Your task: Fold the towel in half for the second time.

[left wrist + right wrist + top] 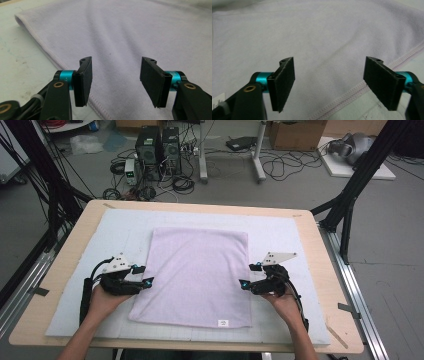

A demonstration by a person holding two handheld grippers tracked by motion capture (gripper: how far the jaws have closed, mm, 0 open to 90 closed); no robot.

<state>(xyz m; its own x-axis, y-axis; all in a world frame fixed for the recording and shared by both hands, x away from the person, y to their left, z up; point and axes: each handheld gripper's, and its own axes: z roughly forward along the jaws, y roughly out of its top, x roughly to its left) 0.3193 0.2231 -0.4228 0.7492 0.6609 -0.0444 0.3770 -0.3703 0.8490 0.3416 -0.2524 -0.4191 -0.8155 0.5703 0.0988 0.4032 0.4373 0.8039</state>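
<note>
Both grippers, left (145, 275) and right (248, 275), gape at mid-frame beside our flat lilac terry towel (197, 272); next we pinch its side hems.

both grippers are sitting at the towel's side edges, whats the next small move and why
Probably lower both and close on the hems. The left gripper and right gripper stand open over opposite side edges of the flat lilac towel, with nothing pinched between the pads yet.

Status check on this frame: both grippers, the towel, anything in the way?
Left gripper open at towel's left edge, right gripper open at right edge, nothing gripped. Lavender towel flat on the white mat. Nothing in the way.
</note>
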